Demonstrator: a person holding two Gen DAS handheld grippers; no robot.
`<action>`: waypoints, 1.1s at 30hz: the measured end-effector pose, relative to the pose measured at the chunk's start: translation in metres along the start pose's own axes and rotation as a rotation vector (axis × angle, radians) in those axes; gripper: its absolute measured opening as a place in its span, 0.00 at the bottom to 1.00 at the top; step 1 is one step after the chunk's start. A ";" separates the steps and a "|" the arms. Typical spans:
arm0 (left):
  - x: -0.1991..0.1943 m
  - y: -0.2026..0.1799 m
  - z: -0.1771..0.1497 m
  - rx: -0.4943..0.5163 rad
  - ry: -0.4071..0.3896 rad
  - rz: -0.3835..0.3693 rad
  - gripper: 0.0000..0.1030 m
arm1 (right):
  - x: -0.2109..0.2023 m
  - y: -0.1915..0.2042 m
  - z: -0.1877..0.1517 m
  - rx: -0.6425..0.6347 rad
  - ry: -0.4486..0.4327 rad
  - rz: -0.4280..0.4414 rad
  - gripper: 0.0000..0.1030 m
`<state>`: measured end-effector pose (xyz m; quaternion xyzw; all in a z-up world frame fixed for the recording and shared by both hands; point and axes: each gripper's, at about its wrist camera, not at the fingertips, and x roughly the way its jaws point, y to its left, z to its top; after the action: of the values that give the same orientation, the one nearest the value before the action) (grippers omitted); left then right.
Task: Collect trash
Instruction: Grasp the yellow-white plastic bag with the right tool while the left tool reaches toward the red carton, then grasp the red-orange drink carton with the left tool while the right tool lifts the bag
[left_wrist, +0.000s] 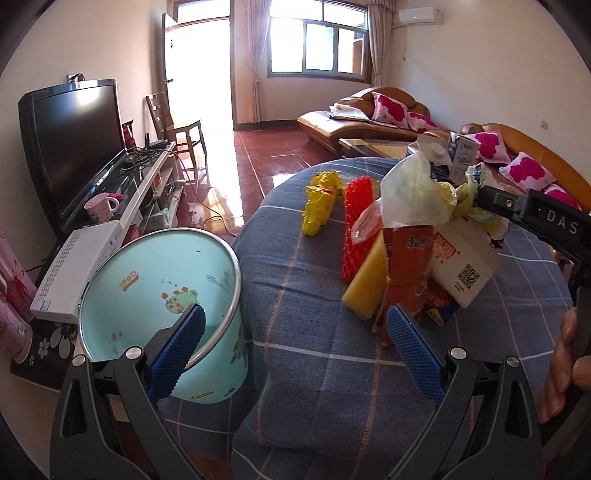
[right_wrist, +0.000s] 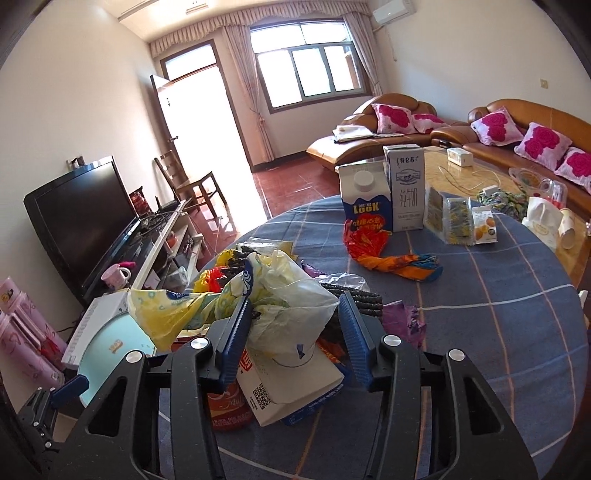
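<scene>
Two milk cartons (right_wrist: 384, 192) behind trash (right_wrist: 288, 295)

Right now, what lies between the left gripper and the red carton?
Only bare plaid tablecloth, in the left wrist view. The open left gripper has its right finger near the red carton; contact unclear.

round table (right_wrist: 517, 332) in blue plaid cloth holds milk cartons (right_wrist: 388, 192), wrappers (right_wrist: 391, 258).

Pale blue plastic bin (left_wrist: 162, 280) had a shiny metal rim. Blue plaid tablecloth (right_wrist: 498, 314) looked matt, woven. Translucent plastic bag (right_wrist: 291, 295) was crinkled. Red floor tiles (left_wrist: 258, 162) were glossy.
</scene>
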<state>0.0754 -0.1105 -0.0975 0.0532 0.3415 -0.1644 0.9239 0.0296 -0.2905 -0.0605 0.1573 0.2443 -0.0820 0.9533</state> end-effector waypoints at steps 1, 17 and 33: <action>0.002 -0.005 0.000 0.004 -0.006 -0.011 0.93 | -0.005 -0.002 0.002 0.009 -0.016 -0.003 0.46; 0.056 -0.054 0.005 -0.044 0.076 -0.105 0.75 | -0.050 -0.127 -0.014 0.161 -0.053 -0.361 0.46; 0.033 -0.046 -0.001 -0.032 0.059 -0.155 0.38 | -0.059 -0.129 -0.040 0.221 -0.025 -0.357 0.46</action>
<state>0.0828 -0.1622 -0.1195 0.0169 0.3744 -0.2284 0.8985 -0.0694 -0.3936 -0.0984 0.2142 0.2458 -0.2782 0.9035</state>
